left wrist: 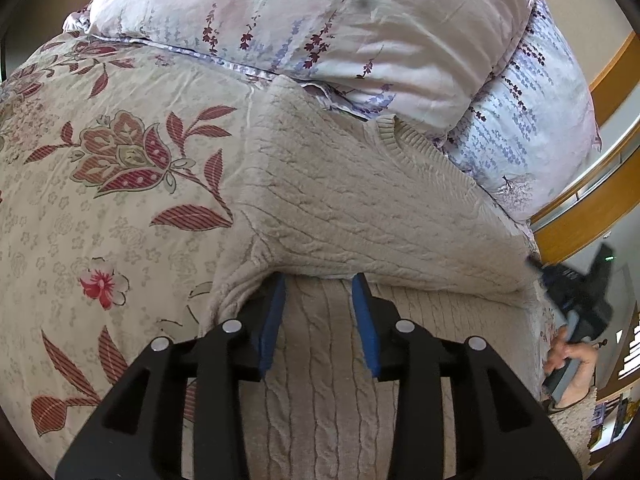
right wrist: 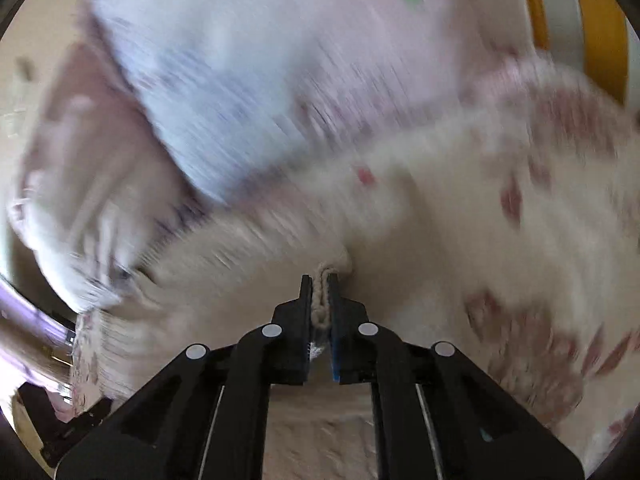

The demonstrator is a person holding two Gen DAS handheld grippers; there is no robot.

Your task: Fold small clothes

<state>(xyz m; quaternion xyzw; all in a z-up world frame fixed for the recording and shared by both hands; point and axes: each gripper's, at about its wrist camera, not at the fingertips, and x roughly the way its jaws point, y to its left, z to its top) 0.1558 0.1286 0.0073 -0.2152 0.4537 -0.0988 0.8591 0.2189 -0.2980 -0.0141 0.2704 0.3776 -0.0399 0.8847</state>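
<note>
A beige cable-knit sweater (left wrist: 344, 204) lies on a floral bedspread (left wrist: 100, 168), its upper part folded over toward me. My left gripper (left wrist: 319, 280) is open, its blue-padded fingers (left wrist: 274, 320) astride a fold of the knit, tips under the folded edge. My right gripper (right wrist: 320, 280) is shut on a beige knit edge of the sweater (right wrist: 320, 304); that view is motion-blurred. The right gripper and the hand holding it show at the right edge of the left wrist view (left wrist: 576, 312).
Two floral pillows (left wrist: 320, 28) are stacked at the head of the bed, just beyond the sweater's neckline. A wooden bed frame (left wrist: 592, 208) runs along the right. The bedspread's edge drops off at the right.
</note>
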